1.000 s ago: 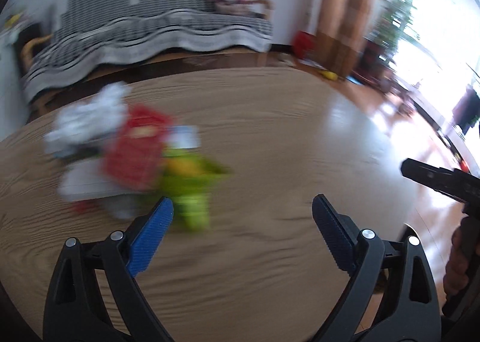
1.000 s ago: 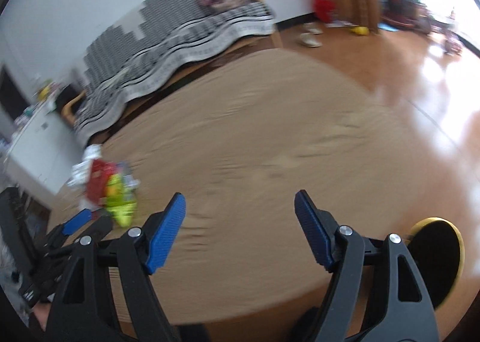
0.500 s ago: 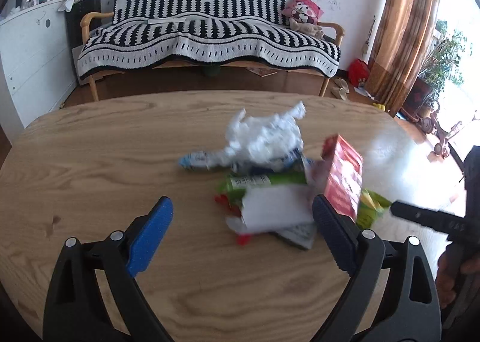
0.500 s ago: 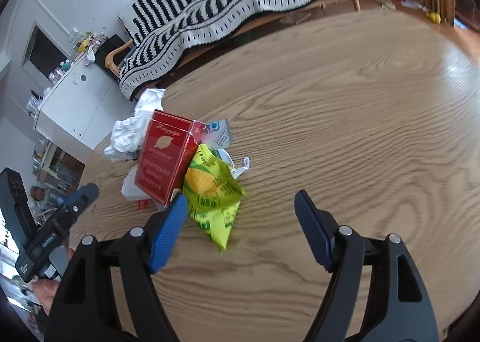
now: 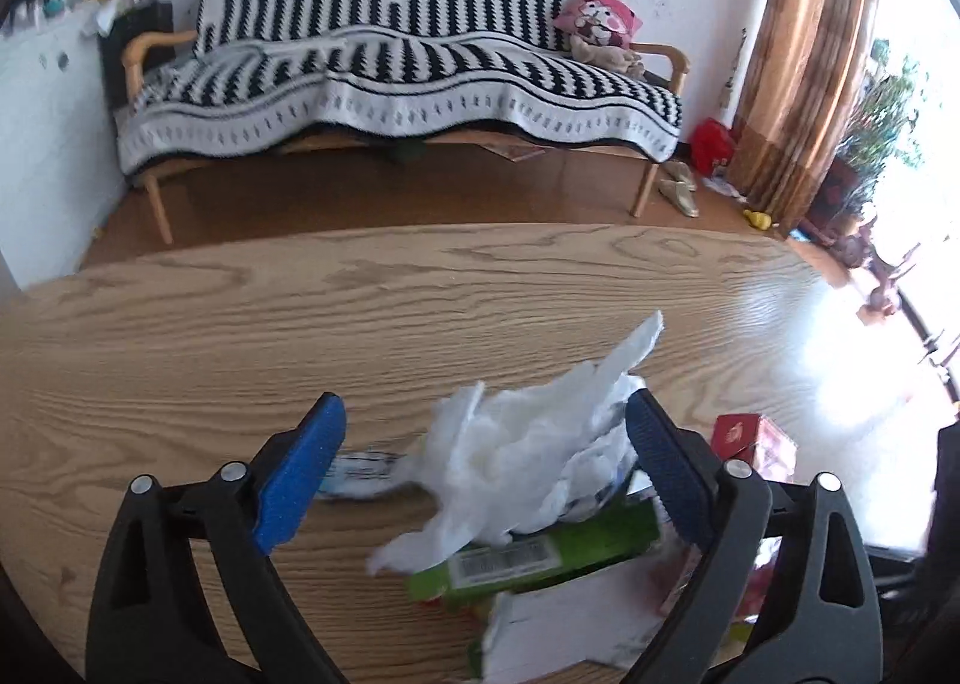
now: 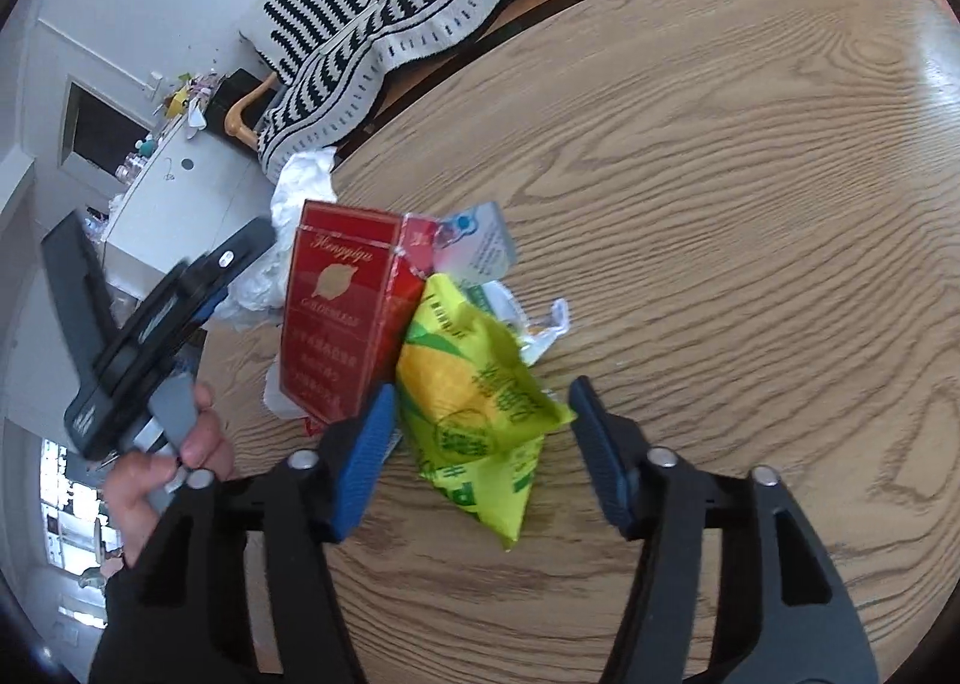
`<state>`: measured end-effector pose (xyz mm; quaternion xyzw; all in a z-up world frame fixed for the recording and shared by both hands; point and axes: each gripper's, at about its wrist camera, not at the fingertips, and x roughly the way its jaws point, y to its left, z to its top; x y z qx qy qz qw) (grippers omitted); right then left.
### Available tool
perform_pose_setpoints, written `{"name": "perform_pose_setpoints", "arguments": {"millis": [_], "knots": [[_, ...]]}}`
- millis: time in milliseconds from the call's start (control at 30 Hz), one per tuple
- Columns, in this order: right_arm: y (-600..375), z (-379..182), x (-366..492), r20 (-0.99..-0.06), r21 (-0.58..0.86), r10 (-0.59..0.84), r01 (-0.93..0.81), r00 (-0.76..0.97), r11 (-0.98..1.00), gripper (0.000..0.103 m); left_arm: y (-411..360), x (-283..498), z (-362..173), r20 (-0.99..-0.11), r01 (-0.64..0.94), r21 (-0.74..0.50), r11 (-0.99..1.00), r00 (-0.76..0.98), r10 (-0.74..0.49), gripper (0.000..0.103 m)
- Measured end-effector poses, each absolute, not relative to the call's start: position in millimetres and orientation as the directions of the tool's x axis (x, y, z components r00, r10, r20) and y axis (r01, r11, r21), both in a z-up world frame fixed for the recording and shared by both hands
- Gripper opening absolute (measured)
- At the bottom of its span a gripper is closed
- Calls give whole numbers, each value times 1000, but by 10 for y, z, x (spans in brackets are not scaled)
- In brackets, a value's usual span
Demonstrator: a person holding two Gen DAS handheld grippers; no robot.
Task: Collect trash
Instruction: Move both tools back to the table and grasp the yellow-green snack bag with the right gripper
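Both grippers, left [image 5: 483, 465] and right [image 6: 483, 444], spread wide; yellow-green wrapper [image 6: 480, 405] lengthwise toward right gripper.

On the table [image 6: 750, 156] the trash sat in one heap toward its left edge, as the right wrist view gave it. The cigarette box [image 6: 345, 318] stood at the heap's left, with the crumpled tissue [image 6: 300, 186] behind it toward the far edge. The snack wrapper [image 6: 480, 402] lay just right of the box, touching it, nearest the near edge. Beyond the far edge stood the sofa [image 5: 390, 84].
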<state>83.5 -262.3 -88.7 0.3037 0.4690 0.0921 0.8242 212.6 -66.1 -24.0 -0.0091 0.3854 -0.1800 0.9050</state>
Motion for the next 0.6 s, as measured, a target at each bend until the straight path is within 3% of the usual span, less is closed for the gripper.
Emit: {"name": "perform_pose_setpoints", "arguments": {"millis": [33,100,200,600], "knots": [[-2608,-880,830,-716,587,440,126,542,800,48,-666,2126,-256,-697,323,-160,933,632,-338,67],[-2593,-838,791,-717,577,437,112,543,809,42,-689,2132,-291,-723,310,-161,937,609,-326,32],[-2559,-723,719,-715,551,419,82,560,830,37,-653,2077,-252,-717,302,-174,937,613,-331,16],[-2952,-89,44,-655,450,279,66,703,891,33,-514,1492,322,-644,269,-171,948,697,-315,10]]}}
